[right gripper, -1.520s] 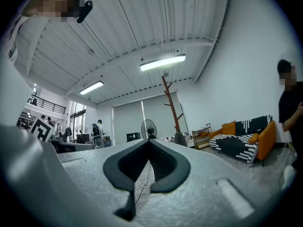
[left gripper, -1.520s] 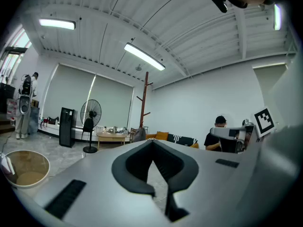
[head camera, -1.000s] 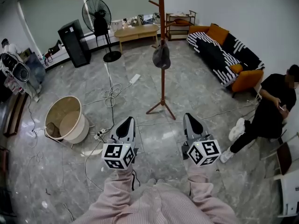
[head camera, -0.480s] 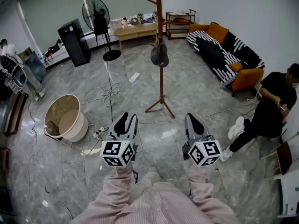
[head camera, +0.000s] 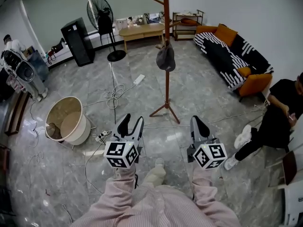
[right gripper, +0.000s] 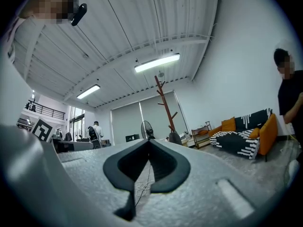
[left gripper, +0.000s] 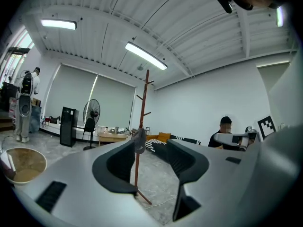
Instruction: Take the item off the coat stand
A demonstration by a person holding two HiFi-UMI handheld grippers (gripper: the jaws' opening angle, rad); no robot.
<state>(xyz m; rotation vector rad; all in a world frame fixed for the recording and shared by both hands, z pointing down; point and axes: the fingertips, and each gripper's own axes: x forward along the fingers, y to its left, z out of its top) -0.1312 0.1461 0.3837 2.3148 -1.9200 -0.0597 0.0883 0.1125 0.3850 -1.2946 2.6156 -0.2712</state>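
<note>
A tall wooden coat stand [head camera: 166, 86] rises from the grey stone floor a few steps ahead of me. A dark grey cap [head camera: 165, 58] hangs from one of its pegs. Both grippers are held low in front of me, well short of the stand. My left gripper [head camera: 130, 125] has its jaws opening, with nothing between them; in the left gripper view the stand's pole [left gripper: 137, 171] and the cap [left gripper: 139, 142] show far off through the gap of that gripper [left gripper: 149, 161]. My right gripper [head camera: 198, 125] is shut and empty [right gripper: 148, 144], with the cap [right gripper: 175, 137] in the distance.
A round beige tub [head camera: 68, 123] and loose cables [head camera: 112, 97] lie at the left. A standing fan [head camera: 100, 14], a black box unit [head camera: 78, 42] and a low wooden table [head camera: 142, 31] line the back. A striped sofa [head camera: 226, 55] and a seated person [head camera: 279, 115] are at the right.
The left gripper's jaws have gone from shut to parted. Both grippers stayed low, and one of my shoes now shows between them.
</note>
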